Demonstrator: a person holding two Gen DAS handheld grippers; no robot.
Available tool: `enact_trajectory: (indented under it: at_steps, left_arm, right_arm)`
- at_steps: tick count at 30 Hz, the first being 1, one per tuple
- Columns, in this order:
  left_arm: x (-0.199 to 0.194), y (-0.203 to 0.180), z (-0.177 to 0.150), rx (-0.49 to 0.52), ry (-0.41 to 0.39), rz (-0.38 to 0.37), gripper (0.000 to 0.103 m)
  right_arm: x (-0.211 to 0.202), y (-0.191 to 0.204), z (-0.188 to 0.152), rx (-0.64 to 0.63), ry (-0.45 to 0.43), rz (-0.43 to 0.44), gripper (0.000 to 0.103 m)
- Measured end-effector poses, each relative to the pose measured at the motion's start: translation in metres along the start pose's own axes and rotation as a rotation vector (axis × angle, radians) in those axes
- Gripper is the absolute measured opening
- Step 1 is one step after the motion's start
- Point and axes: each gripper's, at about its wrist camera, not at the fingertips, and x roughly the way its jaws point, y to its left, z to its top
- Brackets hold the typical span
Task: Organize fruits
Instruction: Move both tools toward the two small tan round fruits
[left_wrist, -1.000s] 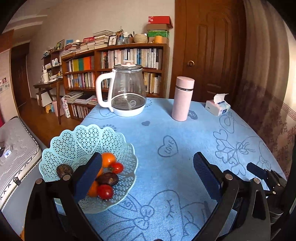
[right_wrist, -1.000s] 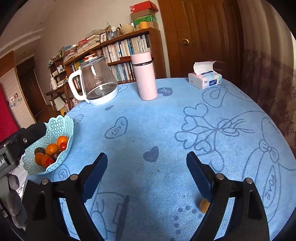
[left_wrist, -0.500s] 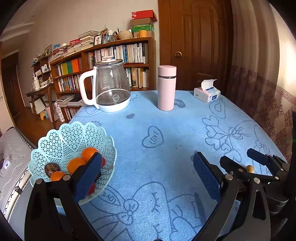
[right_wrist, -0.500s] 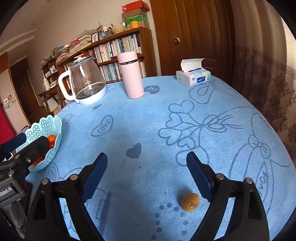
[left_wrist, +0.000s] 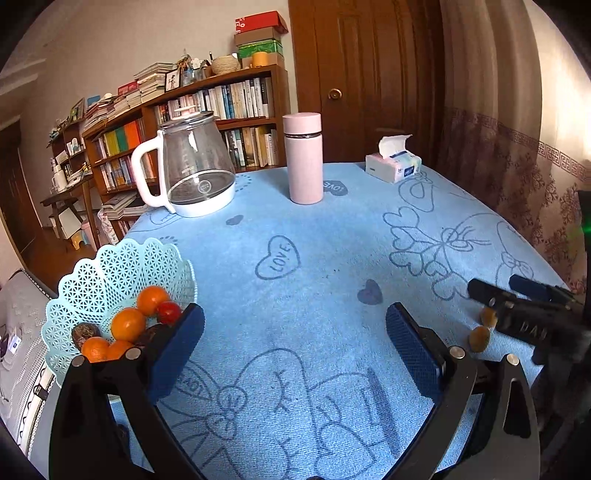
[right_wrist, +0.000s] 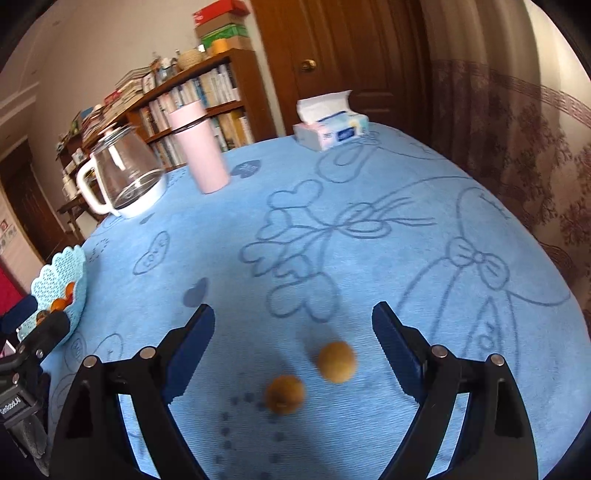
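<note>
Right tool (right_wrist: 293, 334): jaws spread wide, gripping nothing, low over the blue worktop (right_wrist: 369, 229).
Far brown fruit (right_wrist: 337, 361): a small round tan fruit lying on the cloth, inside the gap of the right tool, toward 5 o'clock from the midpoint between its pads, nearer the right pad but clear of it.
Near brown fruit (right_wrist: 285, 394): a second, slightly darker one, just beside the first at its 8 o'clock, close to it; whether they touch cannot be told through the blur.
Same pair from the left wrist view: one fruit (left_wrist: 479, 337) shows at 4 o'clock of the frame; the other (left_wrist: 488, 316) is half hidden behind the right tool's finger.
Left tool (left_wrist: 295, 336): released, jaws wide apart with only bare cloth between them.
Basket (left_wrist: 122, 258): pale mint lattice bowl at 9 o'clock of the left tool, just beyond its left pad, near the worktop's edge, well apart from the two brown fruits.
Basket contents: oranges (left_wrist: 127, 324), a red tomato (left_wrist: 169, 311) and a dark brown fruit (left_wrist: 85, 331), heaped together.
Back of worktop: glass kettle (left_wrist: 192, 162) at 11 o'clock, pink flask (left_wrist: 303, 158) upright at 12, tissue pack (left_wrist: 393, 166) at 1 o'clock.
</note>
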Motion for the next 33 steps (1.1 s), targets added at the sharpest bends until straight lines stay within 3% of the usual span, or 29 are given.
enact_trajectory:
  at_steps: [9,18,33]
  left_arm:
    - [0.008,-0.029,-0.011,0.065,0.037,-0.037,0.1]
    - [0.019,-0.065,-0.024,0.11,0.091,-0.107,0.1]
    - [0.041,-0.136,-0.031,0.234,0.178,-0.199,0.1]
  right_arm:
    - [-0.006,-0.05,0.005,0.037,0.003,-0.047,0.086]
    - [-0.001,-0.073,-0.008,-0.023,0.052,-0.096,0.086]
    - [-0.001,-0.091,-0.013,-0.012,0.091,-0.045,0.086]
